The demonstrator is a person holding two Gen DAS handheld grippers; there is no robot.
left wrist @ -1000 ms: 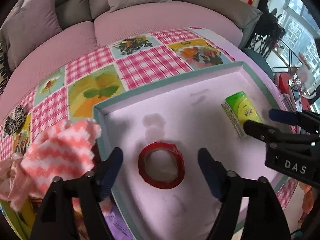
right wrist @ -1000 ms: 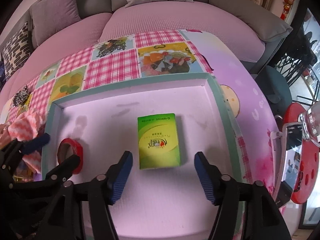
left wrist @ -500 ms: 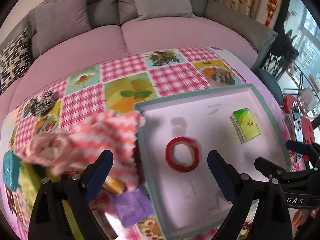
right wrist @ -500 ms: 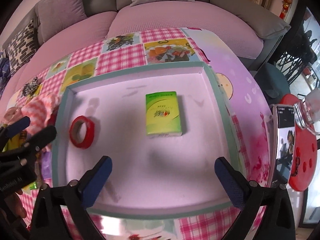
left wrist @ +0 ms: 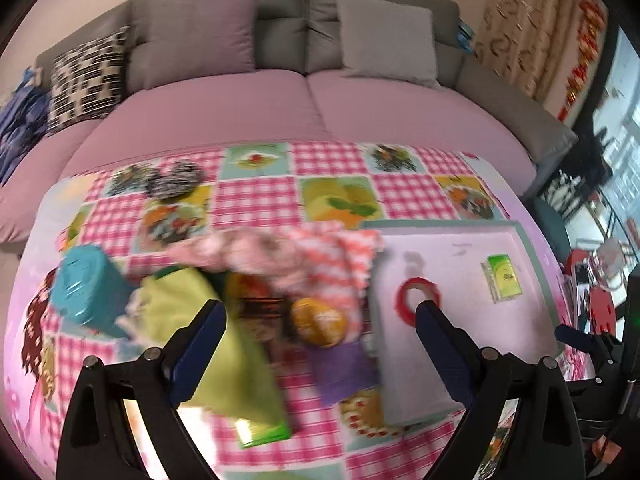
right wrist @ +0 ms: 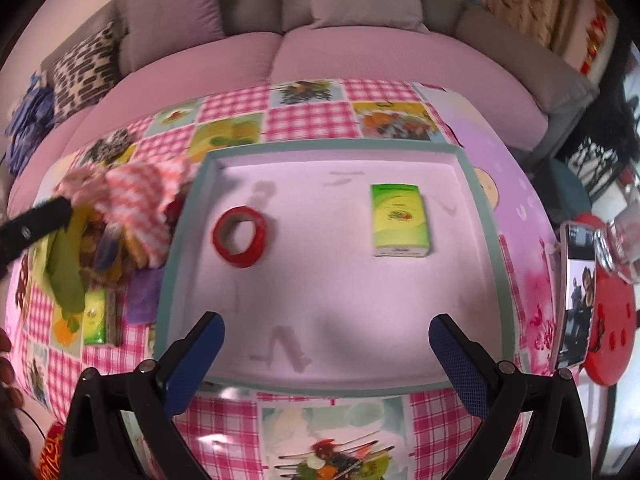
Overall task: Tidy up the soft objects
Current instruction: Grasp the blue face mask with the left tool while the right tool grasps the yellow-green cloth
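A shallow pink tray with a teal rim (right wrist: 486,240) (left wrist: 532,256) lies on the checked tablecloth. In it lie a red tape roll (right wrist: 239,235) (left wrist: 418,300) and a green tissue pack (right wrist: 400,220) (left wrist: 503,283). Left of the tray is a pile: a pink-and-white zigzag cloth (left wrist: 320,256) (right wrist: 136,200), a yellow-green cloth (left wrist: 208,328) (right wrist: 66,276), a round orange thing (left wrist: 318,322), a purple piece (left wrist: 344,372). My left gripper (left wrist: 320,340) is open and empty above the pile. My right gripper (right wrist: 326,354) is open and empty over the tray's near edge.
A teal lidded container (left wrist: 86,288) stands at the pile's left. A second green pack (left wrist: 264,432) lies near the front. A dark scrunchie (left wrist: 172,184) lies at the back. A phone (right wrist: 576,292) and red stool (right wrist: 608,320) are to the right. A sofa (right wrist: 360,52) is behind.
Both grippers have pulled back and up, and their jaws have spread wider. The left gripper has swung left from the tape roll to over the pile.
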